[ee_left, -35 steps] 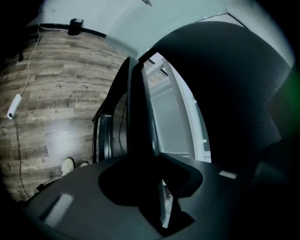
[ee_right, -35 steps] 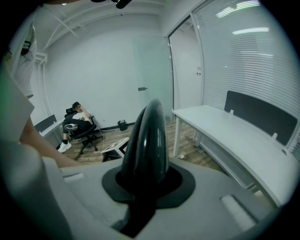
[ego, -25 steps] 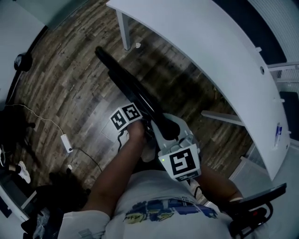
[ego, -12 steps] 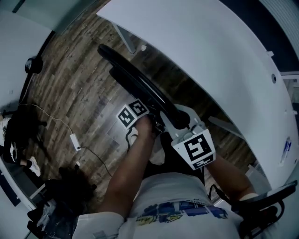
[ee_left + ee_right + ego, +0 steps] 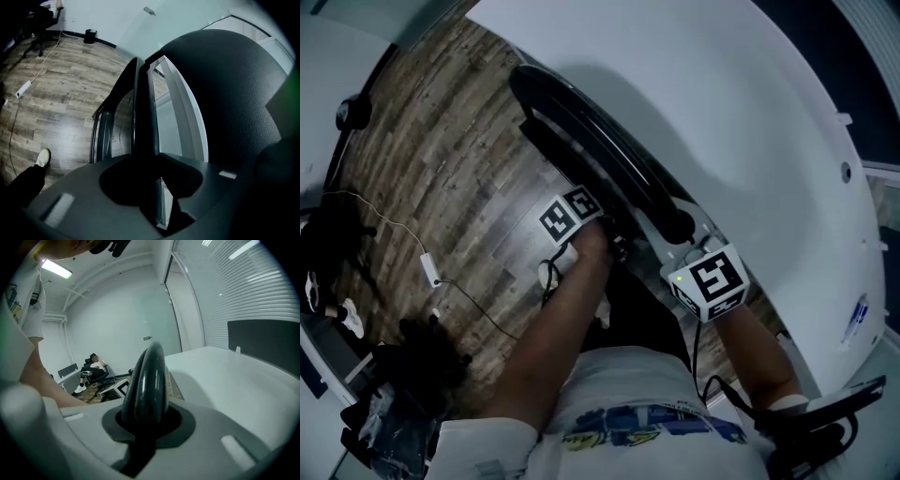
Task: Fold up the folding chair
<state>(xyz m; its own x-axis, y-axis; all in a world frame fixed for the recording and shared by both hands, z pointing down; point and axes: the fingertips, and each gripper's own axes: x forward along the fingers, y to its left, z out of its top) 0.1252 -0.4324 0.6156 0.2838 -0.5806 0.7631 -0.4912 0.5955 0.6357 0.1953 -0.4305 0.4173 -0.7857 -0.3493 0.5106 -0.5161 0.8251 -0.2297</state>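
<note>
The folded black chair [image 5: 591,150] is held up off the wood floor, slanting from upper left to the middle of the head view, close against the white table's edge. My left gripper [image 5: 609,234], with its marker cube beside it, is shut on a thin black edge of the chair [image 5: 140,108]; that gripper [image 5: 147,164] shows the edge running straight out between its jaws. My right gripper [image 5: 677,230] is shut on the chair's rounded glossy rim [image 5: 147,380], which stands up out of the jaws of the gripper [image 5: 143,427].
The white table [image 5: 722,112] fills the upper right and lies just past the chair [image 5: 225,376]. A cable with a power strip [image 5: 428,270] lies on the floor at left. An office chair [image 5: 825,422] is at lower right. A seated person [image 5: 93,369] is far off.
Both grippers and the chair have moved up and right in the head view, toward the table. The chair's far end now lies at the table's edge. Both grips are unchanged.
</note>
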